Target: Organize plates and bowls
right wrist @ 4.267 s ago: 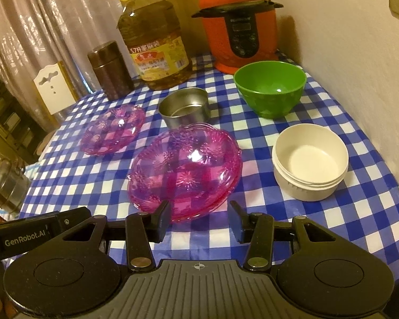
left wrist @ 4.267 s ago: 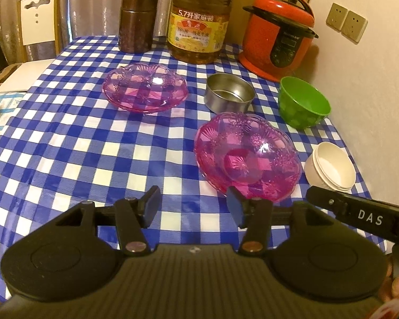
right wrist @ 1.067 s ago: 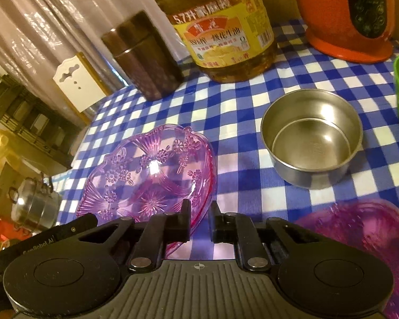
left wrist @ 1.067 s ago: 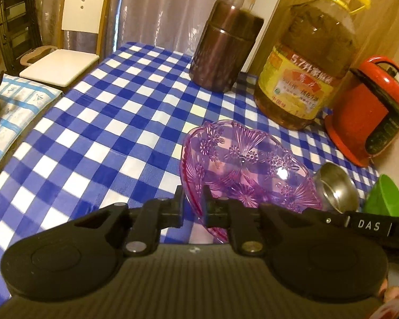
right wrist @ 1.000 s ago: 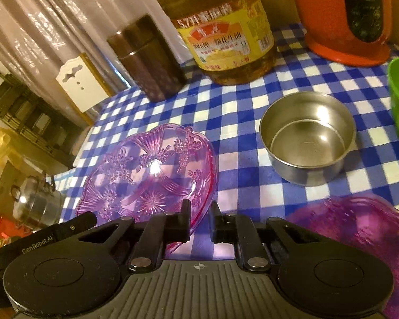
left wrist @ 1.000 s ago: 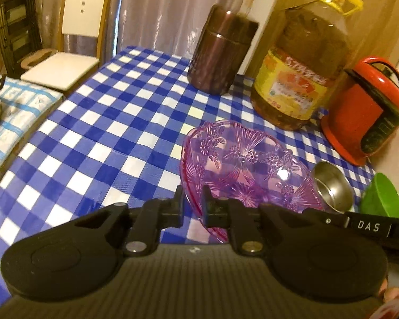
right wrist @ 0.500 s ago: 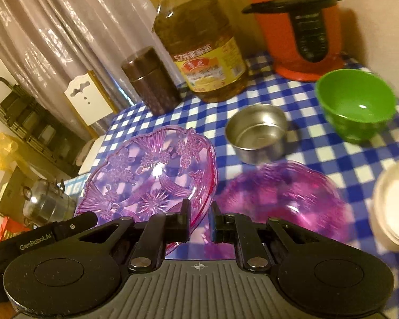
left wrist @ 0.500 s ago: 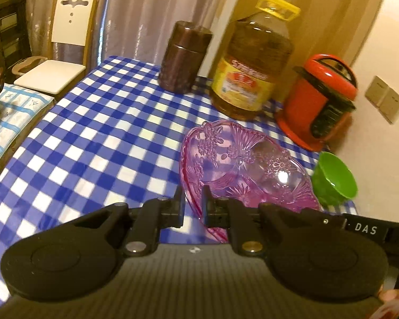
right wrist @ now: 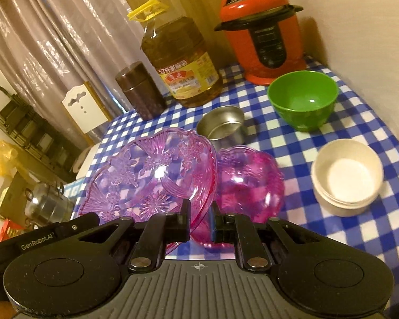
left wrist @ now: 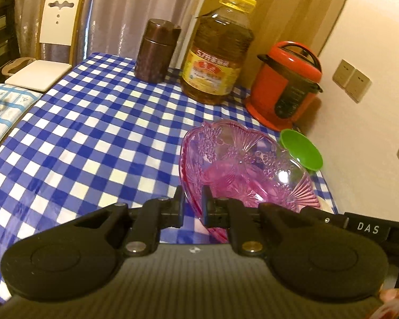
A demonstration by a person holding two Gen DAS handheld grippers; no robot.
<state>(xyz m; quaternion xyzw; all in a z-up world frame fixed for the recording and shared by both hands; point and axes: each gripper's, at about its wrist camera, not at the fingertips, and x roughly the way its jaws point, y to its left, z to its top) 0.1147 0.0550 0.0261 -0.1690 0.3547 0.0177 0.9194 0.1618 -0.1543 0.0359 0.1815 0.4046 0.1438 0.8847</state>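
Note:
Both grippers hold one clear pink glass plate (left wrist: 242,164) in the air above the checked table. My left gripper (left wrist: 192,203) is shut on its left rim. My right gripper (right wrist: 201,219) is shut on the plate's right rim; the plate also shows in the right wrist view (right wrist: 151,178). A second, darker pink plate (right wrist: 248,178) lies on the table just below and to the right of the held one. A steel bowl (right wrist: 222,126), a green bowl (right wrist: 303,101) and stacked white bowls (right wrist: 347,176) stand behind and to the right.
A large oil bottle (right wrist: 179,58), a brown canister (right wrist: 141,93) and a red pressure cooker (right wrist: 260,32) stand along the table's far edge. The wall runs close along the right side. A white chair (left wrist: 53,45) stands off the table's far left corner.
Both grippers closed on the far plate's rims, lifted it and carried it back toward the second pink plate. It now hangs beside and above that plate.

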